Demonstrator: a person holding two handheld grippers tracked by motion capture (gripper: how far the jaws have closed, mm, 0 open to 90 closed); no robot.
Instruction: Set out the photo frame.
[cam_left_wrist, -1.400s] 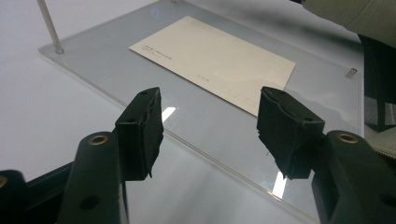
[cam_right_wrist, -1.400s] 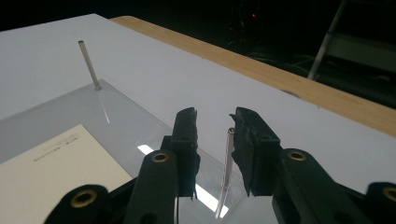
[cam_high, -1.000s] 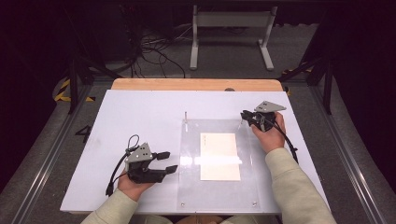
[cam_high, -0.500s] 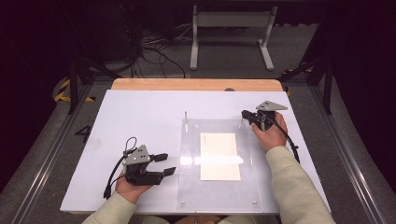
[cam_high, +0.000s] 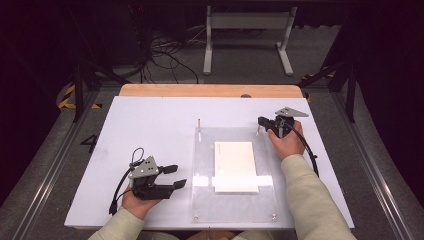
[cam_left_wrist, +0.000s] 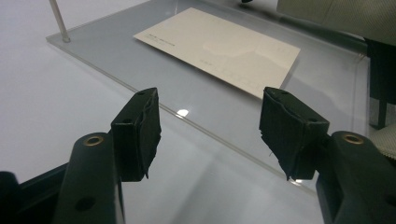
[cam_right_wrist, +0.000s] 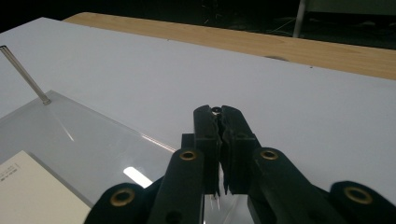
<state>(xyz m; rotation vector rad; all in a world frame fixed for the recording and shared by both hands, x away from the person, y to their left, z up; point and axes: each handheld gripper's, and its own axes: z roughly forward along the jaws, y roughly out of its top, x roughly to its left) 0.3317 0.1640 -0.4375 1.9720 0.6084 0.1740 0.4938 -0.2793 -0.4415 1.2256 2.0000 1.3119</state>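
Observation:
A clear acrylic plate (cam_high: 232, 206) lies on the white table with a cream card (cam_high: 235, 159) on it. A thin metal pin (cam_high: 199, 128) stands at the plate's far left corner. My right gripper (cam_high: 261, 121) is at the far right corner, shut on the top of a second pin (cam_right_wrist: 216, 110), whose tip shows between the pads. My left gripper (cam_high: 179, 176) rests on the table just left of the plate, open, with nothing between its fingers. In the left gripper view, the left gripper (cam_left_wrist: 210, 135) faces the plate's edge (cam_left_wrist: 224, 140) and the card (cam_left_wrist: 219, 44).
A white strip (cam_high: 235, 181) crosses the near part of the card. The table (cam_high: 150, 120) is bare white board with a wooden edge (cam_high: 210, 90) at the back. Cables and a metal stand (cam_high: 247, 30) are on the floor beyond.
My left gripper has drifted a little toward the near edge of the table, still open. The right gripper has stayed at the pin.

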